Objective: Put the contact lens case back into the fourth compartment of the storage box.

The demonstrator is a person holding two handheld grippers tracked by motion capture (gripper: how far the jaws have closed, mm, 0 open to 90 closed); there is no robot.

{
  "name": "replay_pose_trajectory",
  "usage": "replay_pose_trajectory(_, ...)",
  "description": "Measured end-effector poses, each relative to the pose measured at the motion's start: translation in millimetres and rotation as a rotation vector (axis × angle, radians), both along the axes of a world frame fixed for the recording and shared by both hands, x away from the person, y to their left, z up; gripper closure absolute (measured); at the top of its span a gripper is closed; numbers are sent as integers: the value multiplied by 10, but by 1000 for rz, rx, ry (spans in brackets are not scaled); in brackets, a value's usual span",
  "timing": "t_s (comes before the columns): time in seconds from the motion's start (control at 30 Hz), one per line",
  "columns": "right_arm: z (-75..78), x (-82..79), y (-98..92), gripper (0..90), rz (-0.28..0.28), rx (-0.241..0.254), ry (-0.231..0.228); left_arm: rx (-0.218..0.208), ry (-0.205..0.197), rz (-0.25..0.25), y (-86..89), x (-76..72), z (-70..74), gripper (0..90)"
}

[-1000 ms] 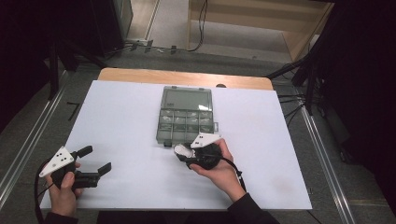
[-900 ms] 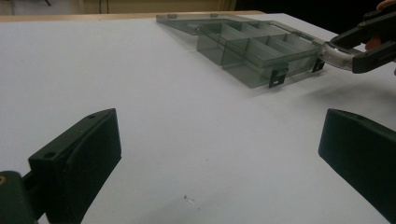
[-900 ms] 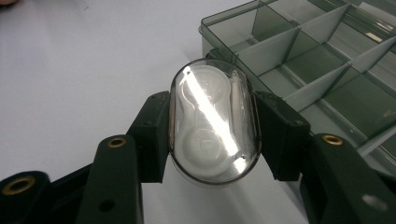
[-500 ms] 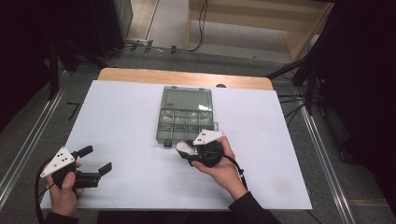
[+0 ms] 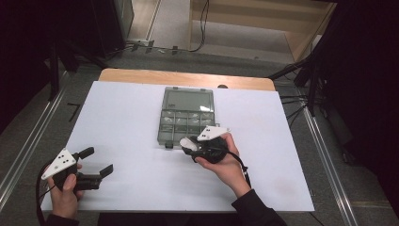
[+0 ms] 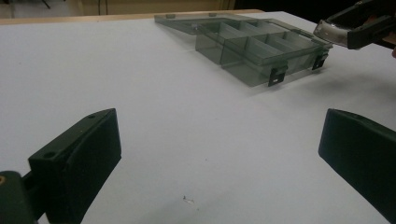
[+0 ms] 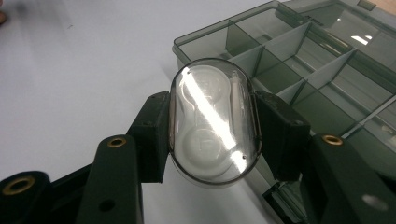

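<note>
Ahead of the left gripper (image 5: 96, 162) the white table (image 5: 122, 122) lies bare right up to the open box (image 5: 185, 123), whose near wall and dividers stand just in front of the right gripper (image 7: 212, 128) and the oval case (image 7: 213, 122) it clamps.

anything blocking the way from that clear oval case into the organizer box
Nothing visible does. The right claw holds the clear oval case just at the organizer box's near edge; its lid lies open and the compartments look empty.

Both grippers, left gripper (image 5: 96, 162) and right gripper (image 7: 212, 123), have black jaws with brass-coloured screws, grey three-cornered plates and black cables
</note>
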State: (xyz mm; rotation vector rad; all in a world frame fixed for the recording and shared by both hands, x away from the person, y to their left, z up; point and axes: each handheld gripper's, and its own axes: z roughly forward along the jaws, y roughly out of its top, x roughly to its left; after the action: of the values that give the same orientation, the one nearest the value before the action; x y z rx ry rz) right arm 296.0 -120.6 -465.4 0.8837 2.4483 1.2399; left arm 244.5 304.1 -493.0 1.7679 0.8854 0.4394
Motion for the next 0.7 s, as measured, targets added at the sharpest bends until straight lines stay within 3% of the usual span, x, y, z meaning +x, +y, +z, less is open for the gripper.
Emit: replay_pose_trajectory(0.7, 82, 137, -90, 467, -37, -11, -6, -2, -1, -5, -2, 1, 1, 0)
